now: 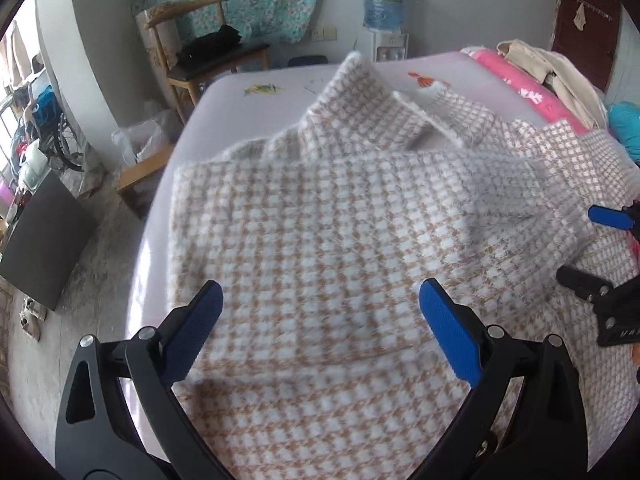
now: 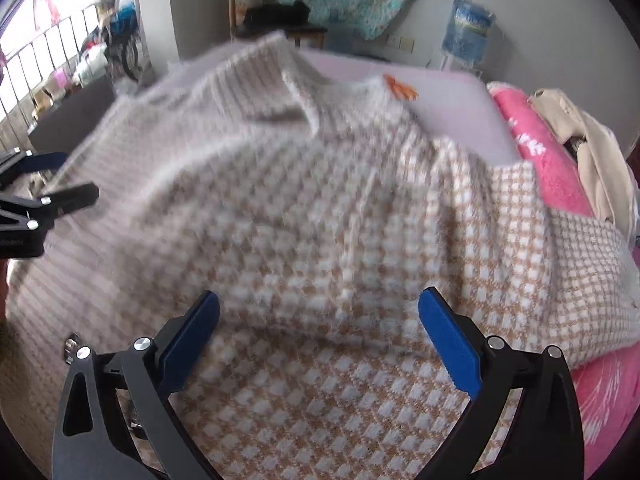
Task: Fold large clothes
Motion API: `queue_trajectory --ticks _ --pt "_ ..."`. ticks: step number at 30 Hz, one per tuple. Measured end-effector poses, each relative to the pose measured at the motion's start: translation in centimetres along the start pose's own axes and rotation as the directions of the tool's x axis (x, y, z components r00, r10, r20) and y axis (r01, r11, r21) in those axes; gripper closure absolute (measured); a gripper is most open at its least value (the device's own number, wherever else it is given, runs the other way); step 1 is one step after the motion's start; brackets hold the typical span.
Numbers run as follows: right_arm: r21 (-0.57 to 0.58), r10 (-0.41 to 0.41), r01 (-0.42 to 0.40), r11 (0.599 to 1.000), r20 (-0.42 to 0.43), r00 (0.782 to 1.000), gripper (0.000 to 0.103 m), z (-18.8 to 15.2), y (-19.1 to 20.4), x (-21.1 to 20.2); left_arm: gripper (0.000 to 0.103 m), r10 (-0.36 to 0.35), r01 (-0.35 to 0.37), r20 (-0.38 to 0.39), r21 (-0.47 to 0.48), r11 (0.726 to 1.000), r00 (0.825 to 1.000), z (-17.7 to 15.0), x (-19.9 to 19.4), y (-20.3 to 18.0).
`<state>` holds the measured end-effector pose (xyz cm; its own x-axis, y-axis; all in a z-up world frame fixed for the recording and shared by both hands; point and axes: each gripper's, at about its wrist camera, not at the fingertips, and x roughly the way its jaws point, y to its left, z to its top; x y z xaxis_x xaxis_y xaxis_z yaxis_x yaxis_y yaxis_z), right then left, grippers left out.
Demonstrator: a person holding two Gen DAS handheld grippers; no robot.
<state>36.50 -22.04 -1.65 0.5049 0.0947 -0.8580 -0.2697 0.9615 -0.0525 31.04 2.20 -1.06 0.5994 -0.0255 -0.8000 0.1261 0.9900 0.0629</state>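
Checked garment (image 1: 320,220) covering lilac bed (image 1: 280,76)

Both the left gripper (image 1: 320,304) and the right gripper (image 2: 319,310) have matte black angular frames with triangular cut-outs, round silver screws at the pivots, and flat textured blue pads (image 1: 450,334) lining their fingers

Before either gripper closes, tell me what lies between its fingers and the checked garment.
Nothing visible. The left gripper and right gripper both stand open directly over the checked garment spread on the bed.
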Motion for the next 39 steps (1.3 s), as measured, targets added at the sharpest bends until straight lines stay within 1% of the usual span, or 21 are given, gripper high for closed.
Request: queue_trajectory --ticks 2,4,5,6,9,14,17,19,20,23,24,26,28,29,31,32,34,35,36,37,39 --pt "0.005 0.005 -0.004 1.0 -0.033 0.999 0.006 -0.3 -0.2 0.7 0.008 -0.008 0.008 -0.034 0.003 1.0 0.999 -0.2 1.4 -0.3" --pt "0.027 0.01 -0.01 1.0 -0.016 1.0 0.006 -0.5 -0.7 -0.3 0.007 0.0 0.0 -0.086 0.003 1.0 0.996 -0.5 3.0 -0.5" --pt "0.034 0.014 -0.014 0.999 -0.003 1.0 0.006 -0.5 -0.9 -0.9 0.007 -0.009 0.008 -0.07 -0.017 1.0 0.998 -0.6 3.0 -0.2" --pt "0.049 0.02 -0.021 0.999 0.019 1.0 0.006 -0.5 -1.6 -1.9 0.007 -0.018 0.016 -0.07 -0.033 0.999 0.997 -0.6 3.1 0.0" --pt "0.104 -0.005 0.0 0.995 0.05 0.999 0.006 -0.3 -4.3 -4.0 0.007 -0.02 0.018 -0.068 -0.029 0.999 0.997 -0.8 3.1 0.0" --pt "0.254 -0.062 0.048 0.966 0.048 0.997 0.006 -0.9 -11.2 -6.4 0.007 -0.027 0.025 -0.067 -0.034 0.999 0.997 -1.0 3.2 -0.1" --pt "0.352 -0.113 0.092 0.931 0.04 0.993 0.006 -1.9 -16.2 -8.3 0.007 -0.025 0.023 -0.066 -0.036 0.999 0.998 -1.2 3.1 0.2" --pt "0.417 -0.154 0.128 0.9 0.029 0.988 0.006 -2.6 -20.2 -9.7 0.007 -0.026 0.024 -0.067 -0.034 0.999 0.997 -1.1 3.2 0.0" --pt "0.439 -0.172 0.145 0.887 0.021 0.985 0.006 -2.8 -21.6 -10.1 0.007 -0.026 0.024 -0.069 -0.034 0.999 0.997 -1.1 3.2 -0.1" --pt "0.522 -0.233 0.216 0.825 -0.033 0.972 0.006 -4.0 -27.7 -11.4 0.007 -0.027 0.024 -0.073 -0.034 0.999 0.997 -0.9 3.4 0.0" --pt "0.541 -0.245 0.232 0.808 -0.05 0.968 0.006 -4.4 -29.2 -11.6 0.007 -0.028 0.025 -0.077 -0.033 0.999 0.997 -0.9 3.4 0.0" --pt "0.599 -0.273 0.271 0.754 -0.091 0.958 0.006 -5.4 -33.1 -11.9 0.007 -0.027 0.025 -0.087 -0.032 0.999 0.996 -0.7 3.2 0.1" --pt "0.659 -0.246 0.254 0.708 -0.108 0.963 0.006 -6.2 -36.1 -11.7 0.006 -0.025 0.022 -0.088 -0.03 0.999 0.996 -0.8 3.3 0.1" --pt "0.701 -0.233 0.246 0.669 -0.116 0.966 0.006 -6.9 -37.9 -11.5 0.006 -0.024 0.022 -0.09 -0.029 0.999 0.996 -0.8 3.4 0.0" --pt "0.761 -0.197 0.218 0.611 -0.121 0.973 0.006 -8.0 -40.4 -10.9 0.006 -0.023 0.021 -0.094 -0.029 0.999 0.995 -0.7 3.6 0.0" --pt "0.792 -0.184 0.209 0.574 -0.124 0.975 0.009 -8.5 -41.6 -10.4 0.006 -0.023 0.02 -0.095 -0.027 0.999 0.995 -0.8 3.6 0.0" --pt "0.831 -0.148 0.183 0.525 -0.123 0.981 0.011 -9.2 -43.0 -9.5 0.006 -0.024 0.022 -0.093 -0.027 0.999 0.995 -0.8 3.6 -0.1" --pt "0.855 -0.125 0.167 0.492 -0.12 0.985 0.011 -9.7 -43.9 -8.8 0.006 -0.024 0.021 -0.092 -0.027 0.999 0.995 -0.8 3.6 0.0" --pt "0.865 -0.119 0.163 0.475 -0.121 0.986 0.013 -9.9 -44.3 -8.4 0.006 -0.023 0.021 -0.094 -0.028 0.999 0.995 -0.7 3.6 0.0" --pt "0.881 -0.103 0.15 0.448 -0.115 0.988 0.014 -10.2 -45.0 -7.7 0.006 -0.023 0.021 -0.096 -0.029 0.999 0.995 -0.7 3.7 0.0" --pt "0.9 -0.085 0.134 0.414 -0.108 0.991 0.016 -10.5 -45.9 -6.7 0.006 -0.024 0.021 -0.099 -0.029 0.999 0.995 -0.7 3.8 0.0"
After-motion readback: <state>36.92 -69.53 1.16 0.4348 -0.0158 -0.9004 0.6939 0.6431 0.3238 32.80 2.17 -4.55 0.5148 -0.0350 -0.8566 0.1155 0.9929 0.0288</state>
